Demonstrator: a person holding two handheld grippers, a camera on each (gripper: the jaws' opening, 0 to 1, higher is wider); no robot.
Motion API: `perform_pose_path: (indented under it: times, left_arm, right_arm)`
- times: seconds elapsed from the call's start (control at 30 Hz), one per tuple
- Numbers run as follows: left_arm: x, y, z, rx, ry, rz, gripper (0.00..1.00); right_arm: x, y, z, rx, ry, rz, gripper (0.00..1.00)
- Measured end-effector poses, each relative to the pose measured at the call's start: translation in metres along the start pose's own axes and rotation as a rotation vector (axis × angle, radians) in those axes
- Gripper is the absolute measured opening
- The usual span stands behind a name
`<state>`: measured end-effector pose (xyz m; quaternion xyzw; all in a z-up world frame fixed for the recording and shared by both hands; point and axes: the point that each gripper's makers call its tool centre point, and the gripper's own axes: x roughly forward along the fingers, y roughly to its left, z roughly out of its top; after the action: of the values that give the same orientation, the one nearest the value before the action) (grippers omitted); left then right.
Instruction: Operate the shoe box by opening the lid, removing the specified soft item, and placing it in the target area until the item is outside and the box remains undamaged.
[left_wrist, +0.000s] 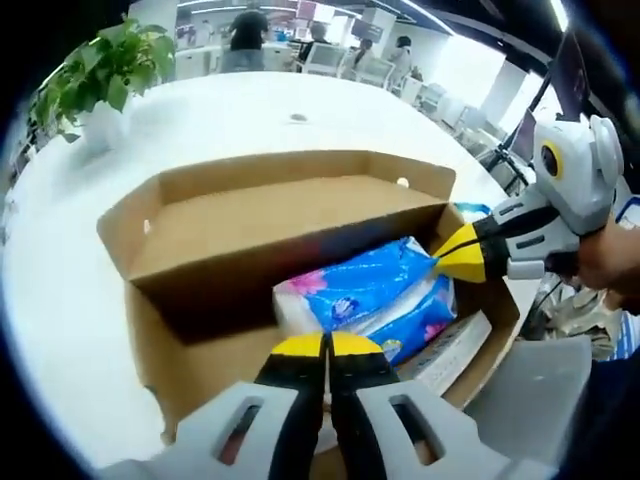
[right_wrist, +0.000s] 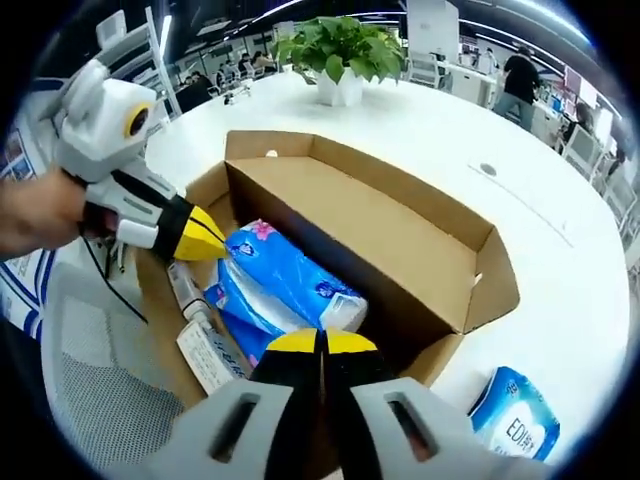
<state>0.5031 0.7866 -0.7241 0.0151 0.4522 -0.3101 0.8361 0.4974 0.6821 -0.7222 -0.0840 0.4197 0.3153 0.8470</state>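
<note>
Matt cardboard shoe box; glossy plastic-wrapped tissue pack.

Bright, even light from ceiling strips washes the white table nearly featureless. Inside the shoe box, a dark shadow lies under the raised lid. Fisheye bending curves straight edges toward both views' rims; the distant office looks soft

Raised lid beside open box mouth
</note>
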Motion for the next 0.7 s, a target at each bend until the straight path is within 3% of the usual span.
perform_pose_path:
  times: [0.23,0.7]
  left_arm:
    - [-0.016,-0.007,0.017,0.024,-0.042,-0.002,0.0]
    - [-0.043,-0.021,0.028,0.046,-0.1,-0.009,0.0]
  right_arm:
    - [-0.015,0.0,0.012,0.007,-0.036,-0.012,0.0]
    - [-0.045,0.006,0.029,-0.005,-0.091,-0.04,0.0]
